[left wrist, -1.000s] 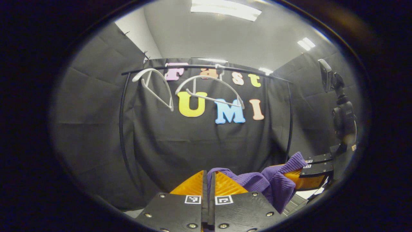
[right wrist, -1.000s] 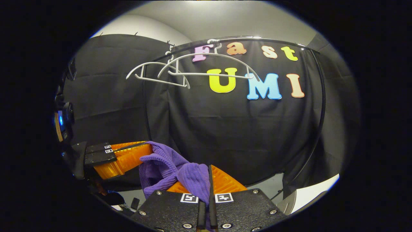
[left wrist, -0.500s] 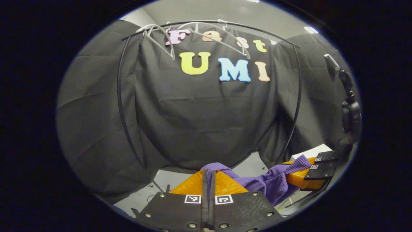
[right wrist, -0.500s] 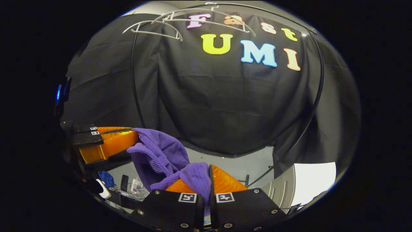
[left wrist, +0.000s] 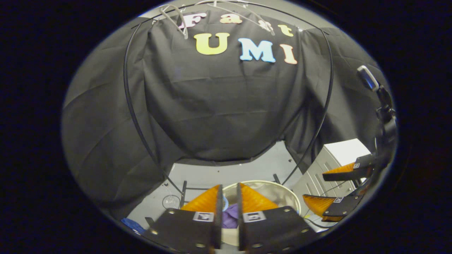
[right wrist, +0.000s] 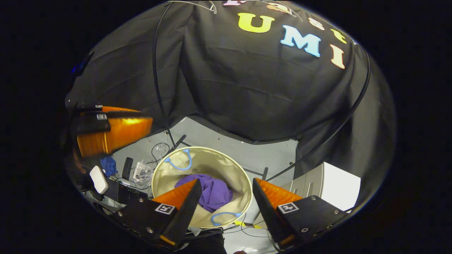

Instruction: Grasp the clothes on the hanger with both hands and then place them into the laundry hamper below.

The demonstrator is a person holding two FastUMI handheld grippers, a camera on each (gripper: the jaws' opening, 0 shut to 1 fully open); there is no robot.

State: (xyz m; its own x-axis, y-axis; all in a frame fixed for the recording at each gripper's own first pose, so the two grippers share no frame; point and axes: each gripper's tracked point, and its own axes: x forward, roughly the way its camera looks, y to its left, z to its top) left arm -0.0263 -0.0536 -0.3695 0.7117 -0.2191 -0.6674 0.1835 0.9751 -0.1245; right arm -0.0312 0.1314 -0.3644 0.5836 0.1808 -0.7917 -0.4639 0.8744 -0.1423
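Lying soft and light in the hamper (right wrist: 243, 183), the cloth (right wrist: 212, 192) looks floppy; pinch any fold. Right gripper (right wrist: 226, 190) spread wide; left gripper (left wrist: 229, 197) at 10 o'clock, maybe slightly apart.

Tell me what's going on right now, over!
Left gripper open, empty. Right gripper open wide, empty. Purple garment lying inside the laundry hamper. Nothing in the way.

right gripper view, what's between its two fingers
In the right gripper view the right gripper is open; in the gap lie the hamper and the purple garment in it, well below the fingers.
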